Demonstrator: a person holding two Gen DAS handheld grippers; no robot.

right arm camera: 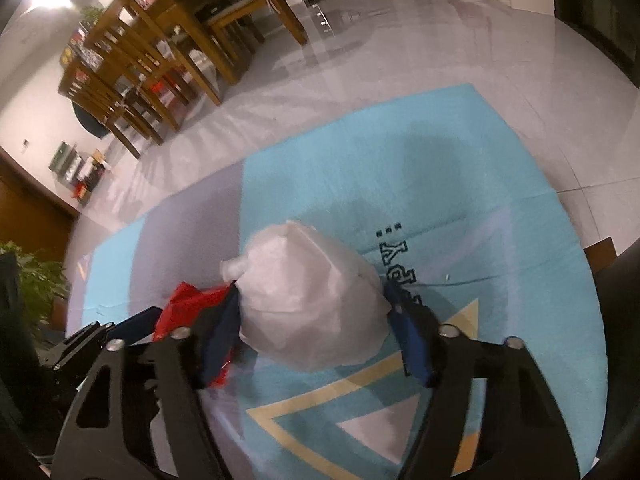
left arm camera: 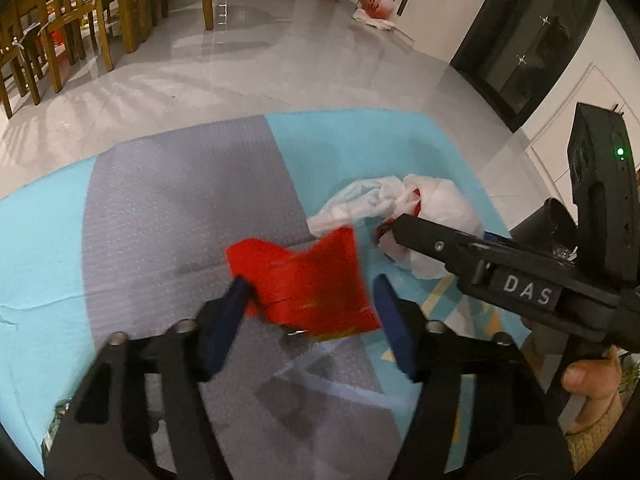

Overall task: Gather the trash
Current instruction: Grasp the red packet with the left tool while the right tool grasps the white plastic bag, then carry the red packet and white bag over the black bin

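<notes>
Both grippers are engaged over the rug (right arm camera: 460,168). Left gripper (left arm camera: 310,300): its blue-padded fingers (left arm camera: 226,320) stand wide apart with a red wrapper (left arm camera: 308,280) between them; the wrapper's left edge overlaps the left pad, while the right pad stands just clear of the wrapper's right edge. Whether the wrapper is pinched or merely lying against one pad cannot be told, since the frame is motion-blurred. Right gripper (right arm camera: 314,320): its blue pads (right arm camera: 408,344) are spread about a white plastic bag (right arm camera: 312,296), one pad at each flank, the bag bulging between them and its knotted top pointing up and left; firm contact on both sides cannot be confirmed. From the left wrist view, the same bag (left arm camera: 436,208) sits just beyond the red wrapper, with the black body of the right gripper marked "DAS" reaching across it from the right, and the person's right hand (left arm camera: 588,376) holding the handle. A crumpled white sheet adjoins the bag on its left in that view. Red material (right arm camera: 188,308) shows beside the bag in the right wrist view, touching the left pad. Rug is turquoise and grey with a yellow triangle motif, laid on a glossy grey tile floor (left arm camera: 280,52). Wooden dining chairs (left arm camera: 72,20) stand well apart at upper left. A second red-and-white bag (left arm camera: 380,4) lies against the far wall.
</notes>
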